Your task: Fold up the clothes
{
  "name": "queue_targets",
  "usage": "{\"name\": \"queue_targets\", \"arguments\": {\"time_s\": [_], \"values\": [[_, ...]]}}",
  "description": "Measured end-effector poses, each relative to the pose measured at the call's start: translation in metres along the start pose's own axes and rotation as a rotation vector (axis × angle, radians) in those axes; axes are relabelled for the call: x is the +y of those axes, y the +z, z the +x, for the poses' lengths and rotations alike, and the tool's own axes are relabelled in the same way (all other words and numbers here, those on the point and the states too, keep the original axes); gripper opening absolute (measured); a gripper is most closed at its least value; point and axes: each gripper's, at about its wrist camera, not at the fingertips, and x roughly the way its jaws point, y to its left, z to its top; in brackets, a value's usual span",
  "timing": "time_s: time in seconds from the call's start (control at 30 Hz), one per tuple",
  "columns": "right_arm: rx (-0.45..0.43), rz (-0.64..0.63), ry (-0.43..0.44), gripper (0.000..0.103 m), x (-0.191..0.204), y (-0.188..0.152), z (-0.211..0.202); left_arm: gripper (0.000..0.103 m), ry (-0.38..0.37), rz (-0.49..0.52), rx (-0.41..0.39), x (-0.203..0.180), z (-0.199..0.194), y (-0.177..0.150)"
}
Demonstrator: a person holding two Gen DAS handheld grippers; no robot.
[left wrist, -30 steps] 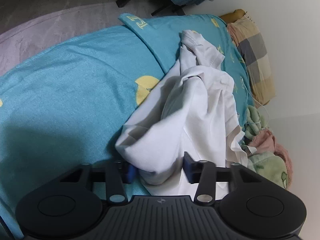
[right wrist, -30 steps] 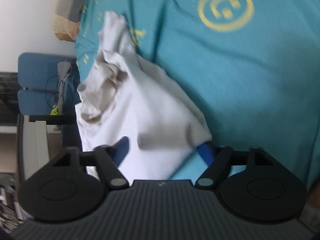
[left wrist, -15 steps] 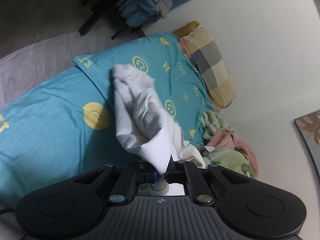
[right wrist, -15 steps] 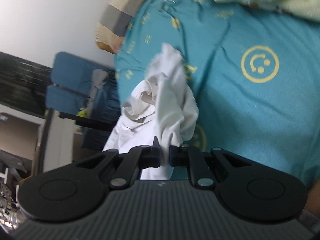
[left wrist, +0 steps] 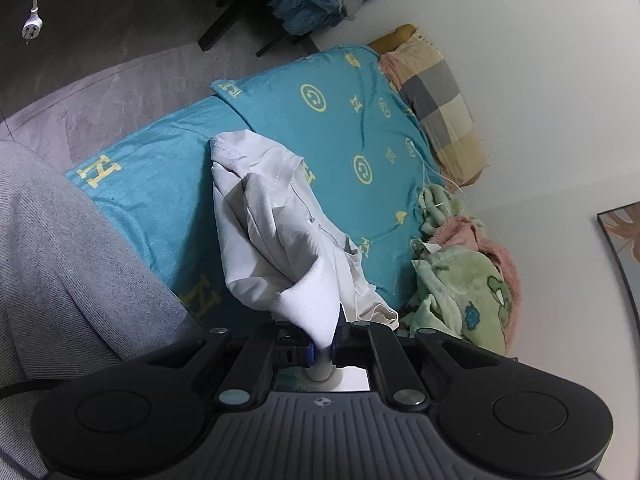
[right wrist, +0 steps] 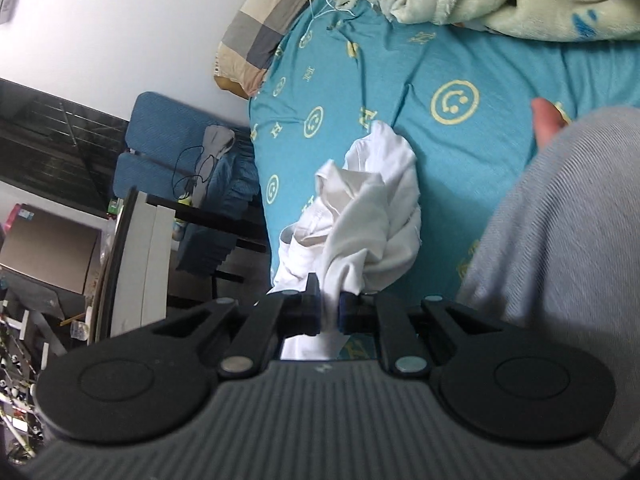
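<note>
A crumpled white garment (left wrist: 276, 232) hangs in the air above a bed with a teal sheet (left wrist: 344, 128) printed with yellow smileys and letters. My left gripper (left wrist: 323, 350) is shut on one bunched corner of it, the cloth pinched between the blue pads. In the right wrist view the same white garment (right wrist: 372, 216) droops from my right gripper (right wrist: 329, 308), which is shut on another bunch of the fabric. The garment's far end trails down toward the sheet (right wrist: 472, 60); its shape is hidden in folds.
A checked pillow (left wrist: 440, 96) lies at the head of the bed by the white wall. A green and pink fleece blanket (left wrist: 468, 280) is heaped along the wall side. A person's grey-clad leg (left wrist: 60, 264) fills the left; a blue chair (right wrist: 168, 148) and cluttered desk stand beside the bed.
Both grippers closed on the white garment, which lay heaped on the bed, and rose with it; the cloth now hangs stretched below them and more of the room shows.
</note>
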Motion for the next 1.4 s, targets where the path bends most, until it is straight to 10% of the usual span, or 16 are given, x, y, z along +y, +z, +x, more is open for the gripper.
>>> {"name": "queue_targets", "arguments": {"time_s": [0.63, 0.9, 1.13, 1.2, 1.27, 1.4], "values": [[0.040, 0.149, -0.039, 0.013, 0.010, 0.109, 0.162, 0.009, 0.163, 0.000, 0.021, -0.041, 0.179, 0.140], [0.130, 0.059, -0.123, 0.014, -0.012, 0.132, 0.240, 0.010, 0.221, 0.189, 0.026, -0.001, 0.281, 0.165], [0.102, -0.032, -0.176, 0.015, -0.008, 0.127, 0.253, 0.017, 0.238, 0.389, 0.002, -0.014, 0.284, 0.154], [0.084, -0.048, -0.174, 0.019, -0.005, 0.126, 0.249, 0.023, 0.223, 0.438, -0.009, -0.019, 0.277, 0.148], [0.055, -0.103, -0.148, 0.049, 0.004, 0.118, 0.243, 0.035, 0.213, 0.483, -0.027, -0.025, 0.267, 0.141], [-0.012, -0.272, -0.103, 0.075, 0.031, 0.101, 0.229, 0.076, 0.211, 0.636, -0.156, -0.041, 0.235, 0.117]]}}
